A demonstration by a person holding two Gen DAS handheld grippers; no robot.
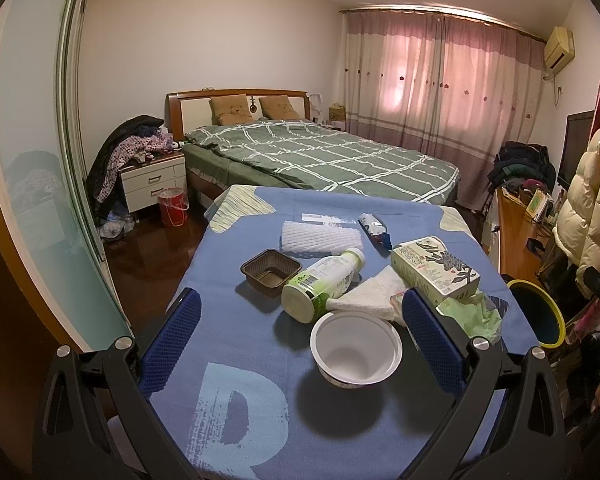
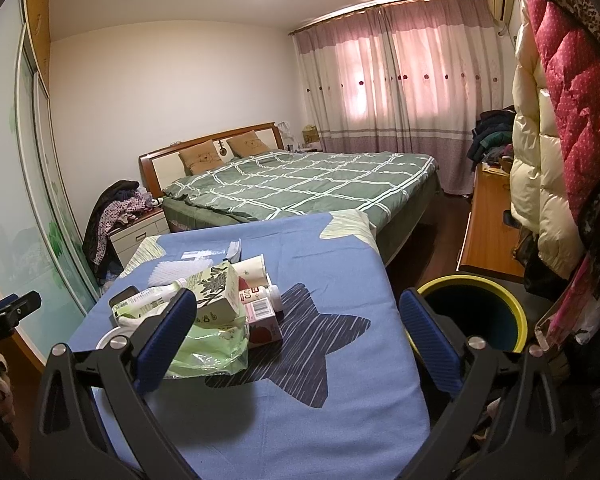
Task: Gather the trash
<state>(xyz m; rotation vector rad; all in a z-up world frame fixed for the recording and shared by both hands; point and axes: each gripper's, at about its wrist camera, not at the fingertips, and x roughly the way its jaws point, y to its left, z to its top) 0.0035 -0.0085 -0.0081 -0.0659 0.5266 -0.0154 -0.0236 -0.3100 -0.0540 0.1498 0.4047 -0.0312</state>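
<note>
Trash lies on a table with a blue cloth [image 1: 240, 360]. In the left wrist view my left gripper [image 1: 300, 316] is open, and a white plastic cup [image 1: 356, 348] stands between its fingers. Behind the cup lie a green-and-white bottle [image 1: 320, 284], a white napkin [image 1: 370, 298], a patterned carton [image 1: 436, 266], a brown tray [image 1: 271, 268], white foam mesh [image 1: 320, 236] and a green plastic bag [image 1: 474, 314]. My right gripper [image 2: 296, 310] hangs open over the cloth [image 2: 300, 420], right of the green bag [image 2: 208, 344], the carton [image 2: 216, 290] and a red carton [image 2: 262, 322]. A yellow-rimmed bin [image 2: 474, 312] stands right of the table.
A bed with a green checked cover [image 1: 320, 156] stands behind the table. A red bucket [image 1: 173, 206] sits by the nightstand [image 1: 152, 180]. Coats [image 2: 560, 120] hang at the right beside a wooden desk [image 2: 488, 232]. The bin [image 1: 536, 312] also shows at the table's right edge.
</note>
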